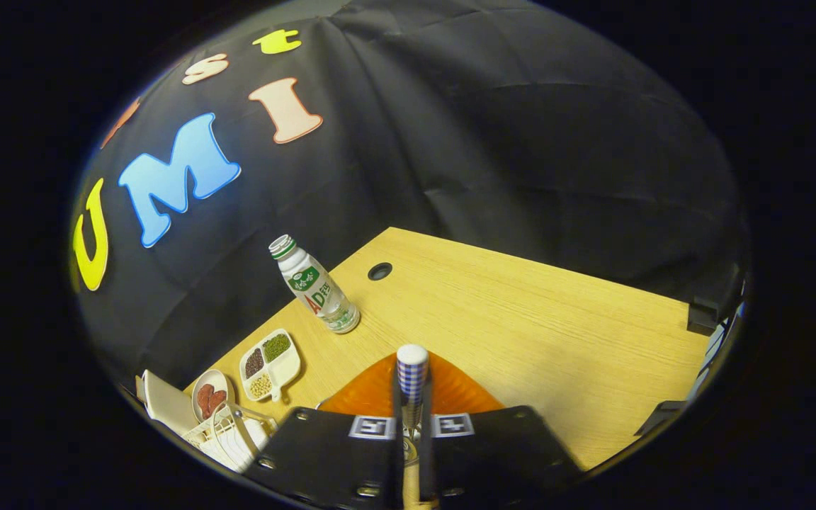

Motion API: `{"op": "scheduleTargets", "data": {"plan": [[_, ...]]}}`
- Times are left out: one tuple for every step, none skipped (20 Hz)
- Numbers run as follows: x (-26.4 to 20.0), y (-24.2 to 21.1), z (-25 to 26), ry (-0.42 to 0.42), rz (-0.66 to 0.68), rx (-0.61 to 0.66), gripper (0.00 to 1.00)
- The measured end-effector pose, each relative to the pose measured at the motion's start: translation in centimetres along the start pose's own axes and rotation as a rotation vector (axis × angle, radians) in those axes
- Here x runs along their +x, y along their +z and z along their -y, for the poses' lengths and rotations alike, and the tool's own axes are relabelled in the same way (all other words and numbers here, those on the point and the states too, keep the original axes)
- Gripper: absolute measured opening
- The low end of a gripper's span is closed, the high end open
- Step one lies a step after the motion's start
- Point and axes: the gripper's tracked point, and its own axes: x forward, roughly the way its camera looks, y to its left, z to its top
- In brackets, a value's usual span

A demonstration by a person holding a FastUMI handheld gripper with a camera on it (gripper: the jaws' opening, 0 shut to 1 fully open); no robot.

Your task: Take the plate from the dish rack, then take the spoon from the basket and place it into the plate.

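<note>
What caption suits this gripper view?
Tool shut on spoon, held above orange plate on wooden table, bottle beyond.

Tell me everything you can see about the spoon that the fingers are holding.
The spoon stands upright between the two fingers, which are closed on its lower part, so the gripper is shut on it. The visible end is rounded, white on top, with a blue-and-white checked band below; it looks like ceramic or plastic. Which end this is cannot be told, since the rest is hidden by the fingers. It is held above the orange plate, which lies on the wooden table, just ahead of the fingers. Whether the spoon touches the plate cannot be told.
</note>
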Motion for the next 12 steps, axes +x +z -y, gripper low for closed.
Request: {"op": "scheduleTargets", "data": {"plan": [[0.2,-0.4,-0.2,0.000,-0.006,-0.017,0.00],[-0.2,-0.5,-0.7,-0.002,-0.007,-0.028,0.00],[-0.1,-0.5,-0.9,-0.001,-0.007,-0.036,0.00],[-0.4,-0.2,-1.2,-0.003,0.004,-0.051,0.00],[-0.8,0.2,-1.5,-0.004,0.019,-0.070,0.00],[-1.2,0.6,-2.0,-0.003,0.032,-0.090,0.00],[-1.8,1.0,-2.5,-0.006,0.049,-0.113,0.00],[-2.4,1.5,-2.9,-0.006,0.063,-0.136,0.00],[-3.0,1.9,-3.4,-0.007,0.076,-0.157,0.00],[-3.7,2.5,-3.8,-0.011,0.093,-0.182,0.00],[-4.6,3.0,-4.2,-0.019,0.110,-0.213,0.00],[-5.5,3.6,-4.7,-0.018,0.129,-0.243,0.00]]}}
